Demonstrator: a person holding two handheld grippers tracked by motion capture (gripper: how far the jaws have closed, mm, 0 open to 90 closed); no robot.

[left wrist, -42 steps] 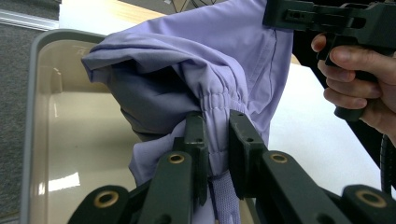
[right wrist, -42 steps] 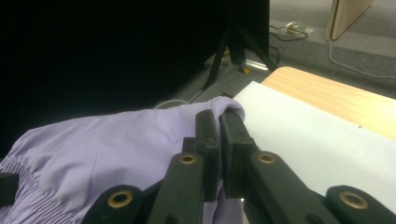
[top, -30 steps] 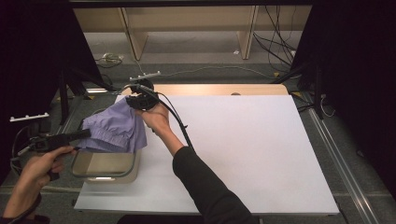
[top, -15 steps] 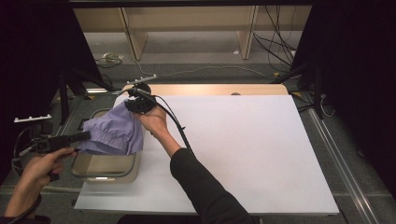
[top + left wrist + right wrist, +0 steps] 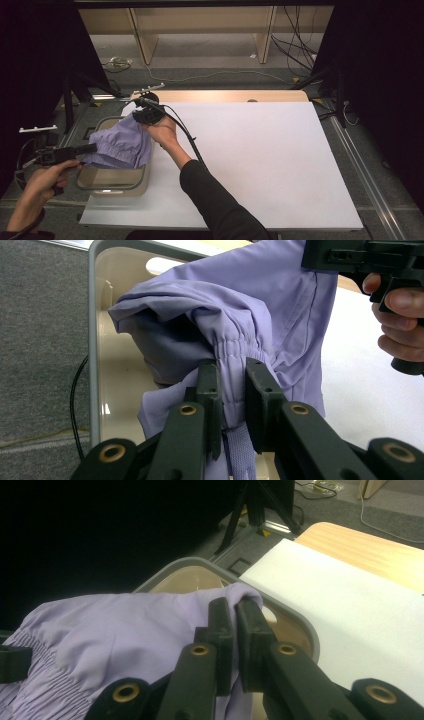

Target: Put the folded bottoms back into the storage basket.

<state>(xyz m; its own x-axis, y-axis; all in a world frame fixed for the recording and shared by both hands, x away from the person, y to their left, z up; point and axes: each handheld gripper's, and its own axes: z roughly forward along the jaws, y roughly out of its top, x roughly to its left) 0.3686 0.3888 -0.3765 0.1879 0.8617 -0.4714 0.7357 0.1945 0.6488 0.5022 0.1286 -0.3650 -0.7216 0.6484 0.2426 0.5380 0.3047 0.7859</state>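
A lilac garment [image 5: 122,142] with a gathered elastic waistband hangs stretched over a beige bin [image 5: 112,181] at the table's left edge. My left gripper [image 5: 92,148] is shut on the waistband [image 5: 231,347] at the cloth's left end. A drawstring dangles between its jaws. My right gripper [image 5: 136,111] is shut on the far corner of the garment [image 5: 150,625], above the bin's far rim [image 5: 280,612]. In the left gripper view the right hand and its gripper [image 5: 370,260] sit at the top right.
A white sheet [image 5: 250,160] covers most of the wooden table [image 5: 225,96]. Grey carpet, cables and wooden furniture legs lie beyond the far edge. A black tripod stands left of the bin. The right gripper's cable [image 5: 187,135] trails along the forearm.
The garment and both grippers have barely shifted. The cloth stays held at both ends over the bin.
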